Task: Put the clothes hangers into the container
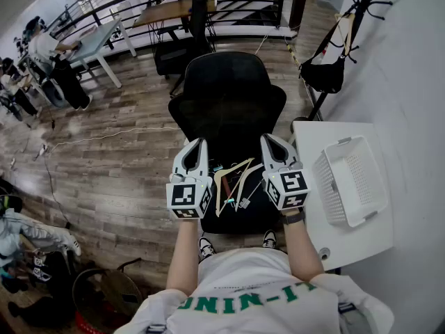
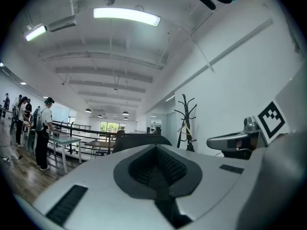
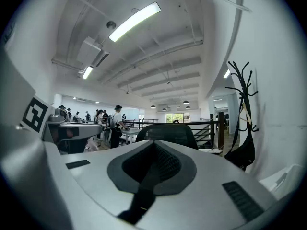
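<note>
Several clothes hangers (image 1: 233, 181), wooden and thin wire ones, lie in a loose heap on the seat of a black office chair (image 1: 229, 96). A white slotted plastic basket (image 1: 351, 179), the container, stands with nothing in it on the white table (image 1: 313, 141) to the right. My left gripper (image 1: 201, 143) hovers over the left of the seat, its jaws shut with nothing in them (image 2: 156, 147). My right gripper (image 1: 268, 139) hovers over the right of the seat, likewise shut with nothing held (image 3: 154, 145). Both point level toward the chair back, the hangers lying below and between them.
A black coat stand (image 1: 348, 19) with a dark bag stands behind the table by the white wall. Desks (image 1: 97, 40), a black railing and several people fill the far left. A cable runs across the wooden floor (image 1: 104, 158).
</note>
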`<state>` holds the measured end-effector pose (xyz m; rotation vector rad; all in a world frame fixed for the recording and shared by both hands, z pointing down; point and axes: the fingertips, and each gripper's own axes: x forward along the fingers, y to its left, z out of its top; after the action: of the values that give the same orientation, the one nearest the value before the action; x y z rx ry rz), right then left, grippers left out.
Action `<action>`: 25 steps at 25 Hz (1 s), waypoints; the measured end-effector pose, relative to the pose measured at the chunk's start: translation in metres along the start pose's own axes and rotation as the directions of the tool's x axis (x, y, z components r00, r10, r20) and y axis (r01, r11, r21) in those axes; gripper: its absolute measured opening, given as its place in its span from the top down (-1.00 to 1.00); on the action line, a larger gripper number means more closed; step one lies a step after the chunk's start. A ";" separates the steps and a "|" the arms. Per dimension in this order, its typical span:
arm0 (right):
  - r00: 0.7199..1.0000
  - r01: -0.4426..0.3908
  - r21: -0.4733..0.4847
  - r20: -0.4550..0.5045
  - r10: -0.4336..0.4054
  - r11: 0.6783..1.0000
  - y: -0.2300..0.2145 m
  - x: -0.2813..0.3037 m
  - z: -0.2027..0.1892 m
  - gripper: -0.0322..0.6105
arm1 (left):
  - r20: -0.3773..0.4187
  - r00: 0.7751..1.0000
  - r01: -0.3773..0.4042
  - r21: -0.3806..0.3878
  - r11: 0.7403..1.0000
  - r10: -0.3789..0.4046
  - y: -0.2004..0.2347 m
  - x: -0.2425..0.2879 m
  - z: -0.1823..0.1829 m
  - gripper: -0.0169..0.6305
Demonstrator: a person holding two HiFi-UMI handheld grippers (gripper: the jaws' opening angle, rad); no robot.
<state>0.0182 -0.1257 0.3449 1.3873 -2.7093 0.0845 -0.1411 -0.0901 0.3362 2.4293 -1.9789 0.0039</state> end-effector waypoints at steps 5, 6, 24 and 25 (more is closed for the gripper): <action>0.999 -0.010 0.033 -0.040 0.011 0.999 -0.001 0.004 -0.026 0.85 | -0.019 1.000 0.020 0.015 1.000 -0.019 -0.004 0.004 -0.021 0.91; 0.999 -0.010 0.036 -0.053 0.012 0.999 0.000 0.004 -0.032 0.85 | -0.023 0.999 0.025 0.011 1.000 -0.025 -0.004 0.004 -0.025 0.91; 0.901 -0.139 0.167 -0.388 0.195 0.976 0.075 0.060 -0.227 0.83 | -0.140 0.989 0.041 -0.084 0.996 -0.052 0.045 0.012 -0.165 0.91; 0.891 -0.142 0.166 -0.408 0.199 0.976 0.081 0.069 -0.241 0.82 | -0.146 0.988 0.042 -0.090 0.995 -0.055 0.055 0.015 -0.175 0.91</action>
<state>-0.0733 -0.1120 0.5916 1.0046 -2.4789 0.5245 -0.1909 -0.1148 0.5118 2.3479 -1.8185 0.0938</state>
